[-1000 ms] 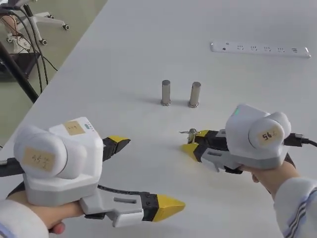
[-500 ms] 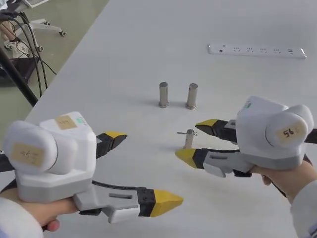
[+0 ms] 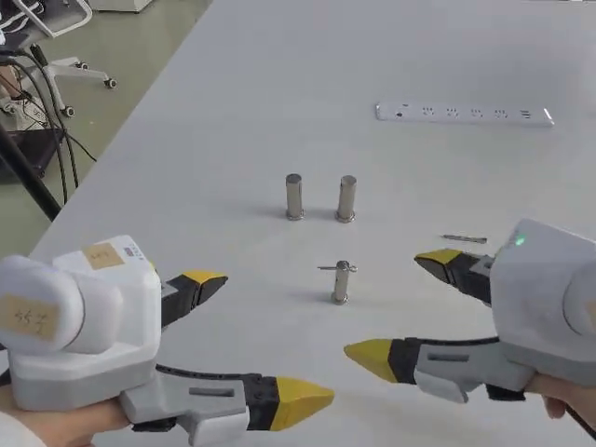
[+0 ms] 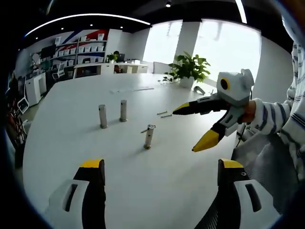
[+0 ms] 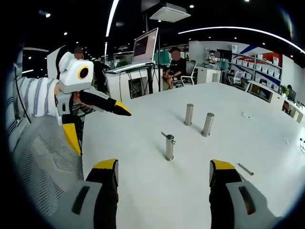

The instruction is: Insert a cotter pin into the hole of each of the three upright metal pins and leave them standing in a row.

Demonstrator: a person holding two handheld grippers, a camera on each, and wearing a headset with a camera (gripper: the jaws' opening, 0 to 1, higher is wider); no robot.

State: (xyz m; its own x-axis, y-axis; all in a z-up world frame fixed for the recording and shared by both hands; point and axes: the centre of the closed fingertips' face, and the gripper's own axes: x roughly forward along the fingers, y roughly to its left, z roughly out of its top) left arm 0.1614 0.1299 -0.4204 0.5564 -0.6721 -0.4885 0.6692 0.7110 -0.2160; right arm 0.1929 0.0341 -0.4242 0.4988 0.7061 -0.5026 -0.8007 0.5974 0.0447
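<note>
Frame centre: short steel pin (image 3: pixel 341 282) upright, fitted cotter pin (image 3: pixel 328 268) through its head. Above it, bare pin (image 3: pixel 294 196) and second bare pin (image 3: pixel 346 198) side by side. Right of centre, loose cotter pin (image 3: pixel 464 239) lying flat: thin, light, probably slippery; best pinched mid-shank. Left gripper (image 3: pixel 270 335) and right gripper (image 3: pixel 384 304) spread wide, empty.

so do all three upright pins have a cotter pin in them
No, the near pin carries a cotter pin, but the left rear pin and right rear pin stand bare.
</note>
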